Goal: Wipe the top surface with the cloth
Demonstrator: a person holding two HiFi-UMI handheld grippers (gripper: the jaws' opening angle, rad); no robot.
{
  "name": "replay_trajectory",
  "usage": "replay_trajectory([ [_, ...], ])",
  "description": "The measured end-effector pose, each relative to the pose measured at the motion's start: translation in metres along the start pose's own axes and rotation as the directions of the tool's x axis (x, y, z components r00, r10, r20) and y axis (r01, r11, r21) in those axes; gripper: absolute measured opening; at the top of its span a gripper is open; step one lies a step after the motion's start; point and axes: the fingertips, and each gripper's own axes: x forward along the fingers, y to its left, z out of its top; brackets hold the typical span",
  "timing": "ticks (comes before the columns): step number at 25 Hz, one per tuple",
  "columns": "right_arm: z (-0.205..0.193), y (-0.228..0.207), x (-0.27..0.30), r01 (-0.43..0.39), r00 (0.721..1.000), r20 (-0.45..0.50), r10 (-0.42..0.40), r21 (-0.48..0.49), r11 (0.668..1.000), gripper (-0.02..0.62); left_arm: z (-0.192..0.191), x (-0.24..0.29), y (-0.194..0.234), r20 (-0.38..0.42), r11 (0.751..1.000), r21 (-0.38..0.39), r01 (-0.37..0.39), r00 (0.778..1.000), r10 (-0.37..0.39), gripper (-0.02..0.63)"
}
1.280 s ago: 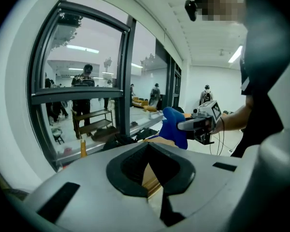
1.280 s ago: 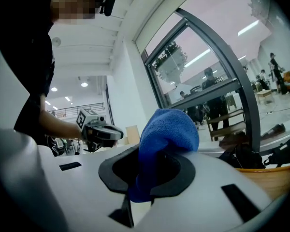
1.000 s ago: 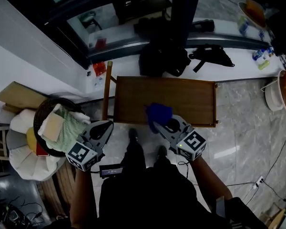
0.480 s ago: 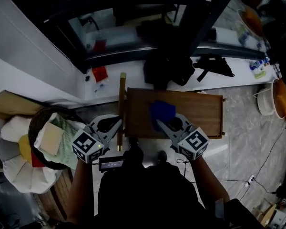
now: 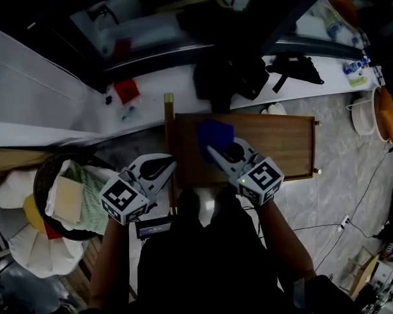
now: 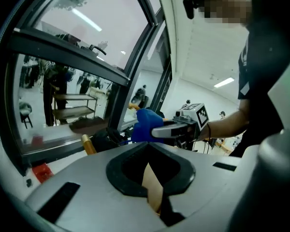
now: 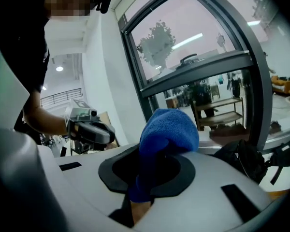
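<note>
A brown wooden table top (image 5: 275, 141) lies below me in the head view. Over its left part hangs a blue cloth (image 5: 214, 135), and my right gripper (image 5: 214, 150) is shut on it. In the right gripper view the cloth (image 7: 168, 129) bulges out from between the jaws. My left gripper (image 5: 171, 166) is shut and holds nothing, just off the table's left front corner. Seen from the left gripper view, the cloth (image 6: 145, 123) sticks out of the right gripper (image 6: 170, 129). I cannot tell whether the cloth touches the wood.
A round dark basket (image 5: 49, 175) with folded cloths stands on the floor at the left. Black bags (image 5: 229, 77) lie on the white ledge behind the table. A wooden post (image 5: 168, 101) rises at the table's back left corner. A white bowl (image 5: 361, 118) and cables are at the right.
The right gripper has carried the blue cloth a little left and farther over the table. The left gripper has drawn closer to the table's left edge. The head view has shifted.
</note>
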Motion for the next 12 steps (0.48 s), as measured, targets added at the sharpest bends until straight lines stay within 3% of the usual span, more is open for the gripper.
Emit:
replay_trajectory([
  [8, -0.069, -0.043, 0.07, -0.03, 0.994, -0.104, 0.043, 0.129, 0.991, 0.061, -0.029, 0.041, 0.05, -0.13, 0.993, -0.056, -0.1, 0.987, 0.092, 0.008],
  [12, -0.105, -0.049, 0.108, -0.035, 0.984, -0.163, 0.067, 0.192, 0.981, 0.061, -0.03, 0.051, 0.062, -0.145, 0.989, -0.078, -0.122, 0.983, 0.109, 0.008],
])
